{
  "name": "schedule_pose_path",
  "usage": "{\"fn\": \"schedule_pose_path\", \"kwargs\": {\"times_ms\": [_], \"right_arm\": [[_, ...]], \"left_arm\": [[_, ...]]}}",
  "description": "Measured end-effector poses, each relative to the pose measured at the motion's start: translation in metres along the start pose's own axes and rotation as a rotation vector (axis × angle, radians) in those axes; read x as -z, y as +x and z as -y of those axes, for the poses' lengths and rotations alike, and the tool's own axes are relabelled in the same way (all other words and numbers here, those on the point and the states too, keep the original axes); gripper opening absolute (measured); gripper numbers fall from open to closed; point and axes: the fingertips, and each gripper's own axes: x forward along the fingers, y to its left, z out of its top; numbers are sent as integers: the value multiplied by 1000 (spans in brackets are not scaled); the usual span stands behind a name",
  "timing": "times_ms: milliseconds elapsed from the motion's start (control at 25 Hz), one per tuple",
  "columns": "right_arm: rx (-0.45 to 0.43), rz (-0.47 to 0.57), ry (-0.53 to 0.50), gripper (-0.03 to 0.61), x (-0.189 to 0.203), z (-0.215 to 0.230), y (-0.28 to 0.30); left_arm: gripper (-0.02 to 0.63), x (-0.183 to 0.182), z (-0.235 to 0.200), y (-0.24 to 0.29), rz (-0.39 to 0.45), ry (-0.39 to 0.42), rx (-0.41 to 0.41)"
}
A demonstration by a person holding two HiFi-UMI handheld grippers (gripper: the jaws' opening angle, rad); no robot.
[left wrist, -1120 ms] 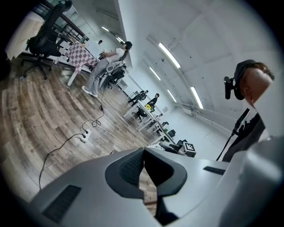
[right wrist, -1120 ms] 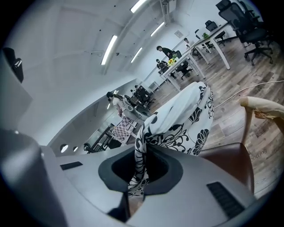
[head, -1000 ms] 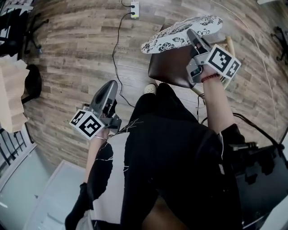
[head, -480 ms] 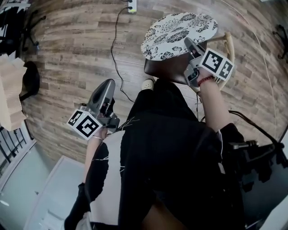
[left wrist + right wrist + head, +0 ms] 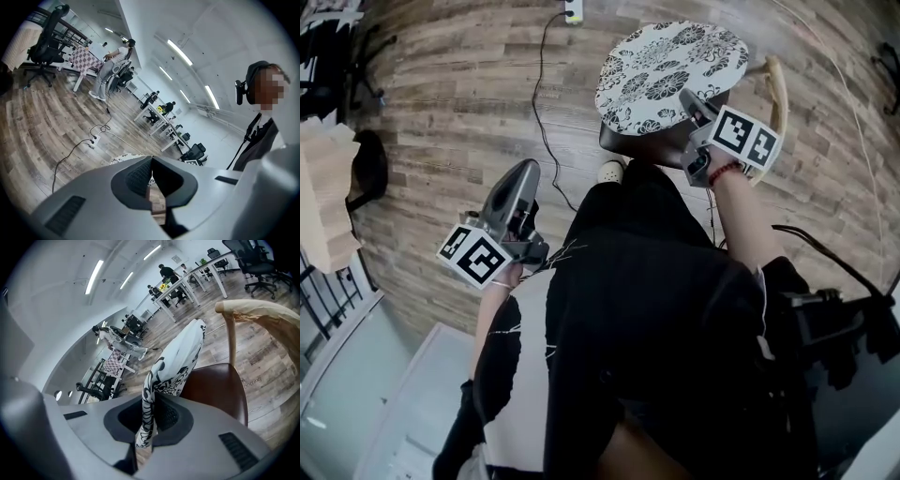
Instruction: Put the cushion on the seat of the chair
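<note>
Since the earlier frame your left gripper (image 5: 525, 176) has barely drifted, its jaws pressed together on nothing and well apart from the work. Your right gripper (image 5: 688, 97) has sunk and brought the cushion (image 5: 670, 64) flatter. That right gripper pinches the cushion's near rim, with the cushion spread ahead of its jaws over the chair seat (image 5: 639, 146), whose dark edge shows just below them. On this evidence placement is nearly done, though contact with the seat cannot be confirmed and release remains outstanding.
</note>
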Motion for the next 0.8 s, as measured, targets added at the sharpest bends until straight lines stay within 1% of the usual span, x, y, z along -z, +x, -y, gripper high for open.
{"fn": "schedule_pose_path", "kwargs": {"times_ms": [240, 360, 600, 800], "right_arm": [[44, -4, 4, 28, 6, 10, -1], [81, -14, -6, 28, 10, 15, -3], [128, -26, -15, 28, 24, 21, -6], [197, -42, 4, 28, 35, 31, -5]], "left_arm": [[14, -3, 0, -9, 24, -1, -23], [14, -4, 2, -12, 38, 1, -25], [14, -9, 8, -23, 70, 11, -23], [14, -18, 19, -28, 103, 19, -27]]}}
